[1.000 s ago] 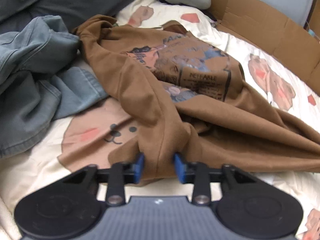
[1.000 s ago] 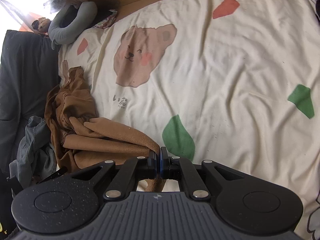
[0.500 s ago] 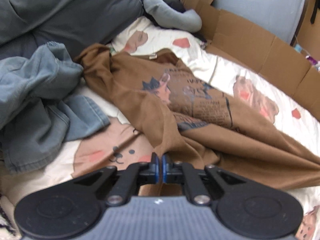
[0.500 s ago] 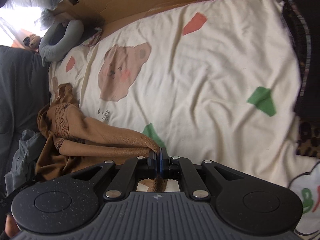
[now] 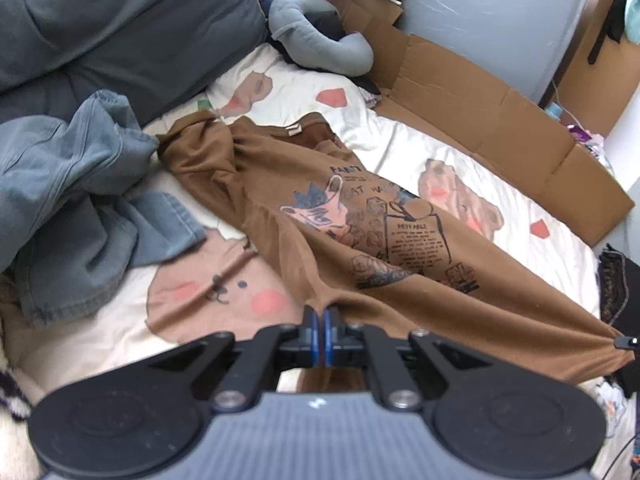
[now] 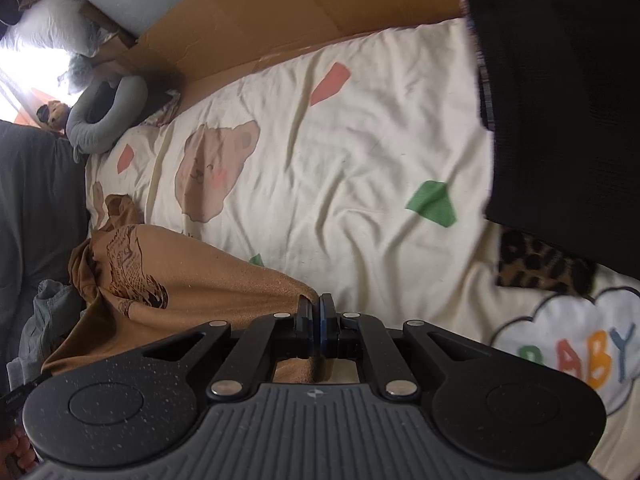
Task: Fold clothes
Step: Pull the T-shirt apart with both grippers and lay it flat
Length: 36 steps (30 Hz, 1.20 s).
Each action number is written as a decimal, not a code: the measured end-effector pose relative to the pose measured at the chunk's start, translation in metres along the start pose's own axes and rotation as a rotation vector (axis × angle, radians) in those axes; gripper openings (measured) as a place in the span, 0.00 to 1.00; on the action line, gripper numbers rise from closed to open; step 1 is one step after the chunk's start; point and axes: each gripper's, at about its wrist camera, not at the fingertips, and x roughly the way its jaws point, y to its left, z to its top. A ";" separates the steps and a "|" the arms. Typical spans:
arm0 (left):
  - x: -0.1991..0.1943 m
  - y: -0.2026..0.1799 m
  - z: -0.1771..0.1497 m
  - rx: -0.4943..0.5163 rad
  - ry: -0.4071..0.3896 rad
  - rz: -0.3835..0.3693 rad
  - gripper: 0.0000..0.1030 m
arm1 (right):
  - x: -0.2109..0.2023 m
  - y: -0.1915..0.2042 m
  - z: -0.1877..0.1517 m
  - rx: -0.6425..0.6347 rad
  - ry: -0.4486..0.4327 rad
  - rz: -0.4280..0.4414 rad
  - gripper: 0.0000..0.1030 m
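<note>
A brown T-shirt (image 5: pixel 304 200) with a dark printed drawing lies stretched across the cream bear-print bedsheet (image 5: pixel 400 136). My left gripper (image 5: pixel 320 316) is shut on its near hem, the cloth pinched between the blue pads and lifted off the sheet. In the right wrist view the same brown T-shirt (image 6: pixel 192 280) rises from the left to my right gripper (image 6: pixel 318 304), which is shut on another part of its hem. The shirt hangs taut between the two grips; its far end with the collar label still rests on the bed.
Crumpled blue jeans (image 5: pixel 72 184) lie left of the shirt, under a dark grey duvet (image 5: pixel 120 20). A grey neck pillow (image 5: pixel 320 48) and flattened cardboard (image 5: pixel 500 108) line the far side. A black garment (image 6: pixel 560 112), leopard-print cloth (image 6: pixel 540 268) and a "BABY" cushion (image 6: pixel 572 352) sit right.
The left gripper's jaws closed on the hem and lifted it. The right gripper pulled its end away to the right, so the bunched shirt has spread out and drawn taut.
</note>
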 end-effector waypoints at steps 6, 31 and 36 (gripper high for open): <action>-0.024 -0.003 -0.014 0.003 0.028 -0.034 0.03 | -0.032 -0.017 -0.013 0.027 -0.025 -0.036 0.00; -0.056 0.007 -0.091 0.031 0.238 -0.069 0.03 | -0.109 -0.078 -0.083 0.100 0.016 -0.200 0.05; -0.052 0.021 -0.094 0.036 0.315 -0.015 0.06 | -0.102 -0.072 -0.080 0.091 0.020 -0.186 0.08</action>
